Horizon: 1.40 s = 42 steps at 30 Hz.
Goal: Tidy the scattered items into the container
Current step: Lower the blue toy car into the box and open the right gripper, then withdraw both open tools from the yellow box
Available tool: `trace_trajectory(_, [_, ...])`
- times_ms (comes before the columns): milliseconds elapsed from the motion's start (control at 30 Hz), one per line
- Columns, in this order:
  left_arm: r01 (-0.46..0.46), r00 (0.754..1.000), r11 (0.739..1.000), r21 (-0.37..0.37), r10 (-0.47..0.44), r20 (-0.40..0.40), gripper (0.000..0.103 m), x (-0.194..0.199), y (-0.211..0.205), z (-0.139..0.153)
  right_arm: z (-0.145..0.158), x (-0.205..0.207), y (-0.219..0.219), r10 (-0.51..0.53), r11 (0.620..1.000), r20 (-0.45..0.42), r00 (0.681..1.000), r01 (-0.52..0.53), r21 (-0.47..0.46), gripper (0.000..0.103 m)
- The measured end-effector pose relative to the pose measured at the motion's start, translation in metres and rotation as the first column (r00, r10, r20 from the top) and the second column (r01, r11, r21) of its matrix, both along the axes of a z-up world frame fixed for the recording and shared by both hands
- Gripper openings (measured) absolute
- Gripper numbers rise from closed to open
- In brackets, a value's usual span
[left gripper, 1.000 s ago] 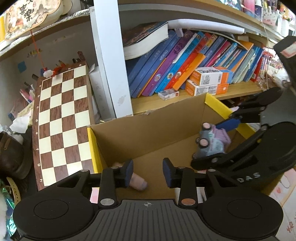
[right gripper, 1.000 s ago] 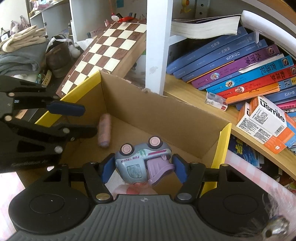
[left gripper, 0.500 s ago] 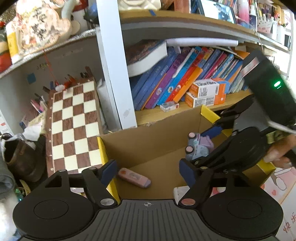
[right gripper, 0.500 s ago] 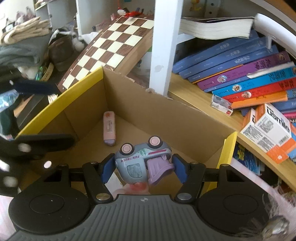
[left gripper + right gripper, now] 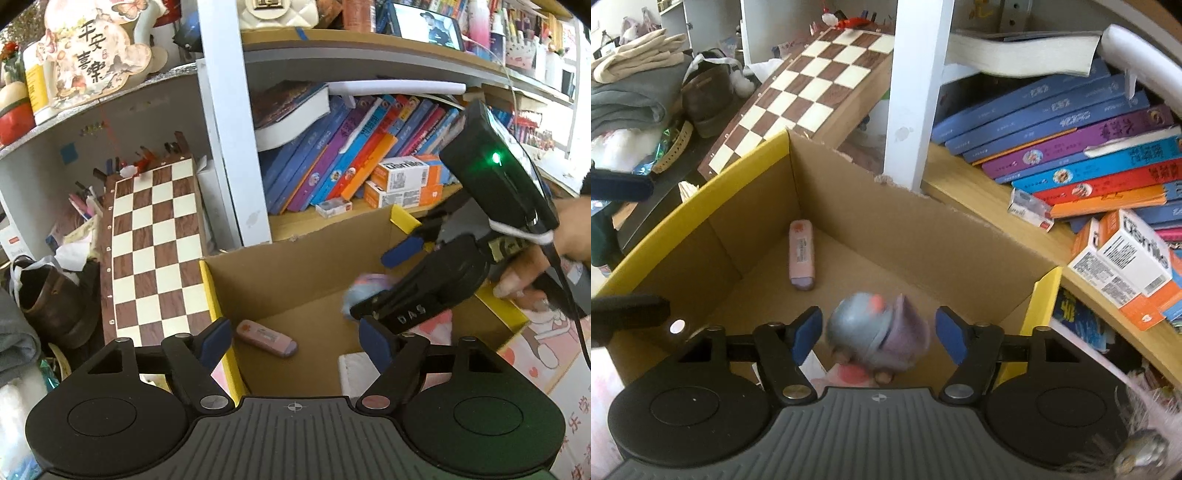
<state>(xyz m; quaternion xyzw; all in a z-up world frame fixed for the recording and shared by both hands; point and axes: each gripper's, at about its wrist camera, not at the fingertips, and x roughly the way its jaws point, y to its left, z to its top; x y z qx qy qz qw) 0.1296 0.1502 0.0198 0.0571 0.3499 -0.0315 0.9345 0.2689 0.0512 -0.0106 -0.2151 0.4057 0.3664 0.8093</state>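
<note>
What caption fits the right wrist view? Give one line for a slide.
Right gripper open above the cardboard box, blurred toy truck between its fingers, pink eraser on the box floor.

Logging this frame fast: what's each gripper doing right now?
Left gripper: open, holding nothing.
Right gripper: open, toy truck blurred between its fingers.

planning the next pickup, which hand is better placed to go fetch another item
Probably left: the left gripper is open and empty at the box's yellow edge, while the right gripper has the toy truck blurred between its open jaws.
</note>
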Motion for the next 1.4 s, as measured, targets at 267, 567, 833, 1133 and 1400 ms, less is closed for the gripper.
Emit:
trace_trajectory(267, [-0.009, 1.0, 0.998, -0.065, 0.009, -0.006, 0.078, -0.012, -0.002, 0.013, 0.032, -0.012, -0.011, -0.038, 0.999, 0.137, 0.99, 0.039, -0.007, 0.073])
trace_trajectory(567, [0.007, 1.0, 0.997, -0.076, -0.008, -0.017, 0.078, -0.017, -0.005, -0.011, 0.026, -0.025, -0.012, -0.08, 0.99, 0.051, 0.996, 0.073, 0.118, 0.073])
trace_trajectory(833, [0.027, 0.999, 0.998, -0.06, -0.025, 0.028, 0.082, -0.027, -0.016, 0.004, 0.029, -0.037, -0.029, -0.177, 0.969, -0.018, 0.984, 0.177, 0.174, 0.073])
trace_trajectory(1133, [-0.005, 1.0, 0.999, -0.043, 0.006, 0.021, 0.082, -0.039, -0.011, 0.006, 0.04, -0.054, -0.042, -0.205, 0.965, 0.01, 0.979, 0.201, 0.171, 0.073])
trace_trajectory(1400, [0.005, 0.999, 0.999, -0.033, -0.003, 0.042, 0.082, -0.056, -0.02, 0.015, 0.053, -0.075, -0.058, -0.231, 0.954, 0.03, 0.972, 0.221, 0.201, 0.074])
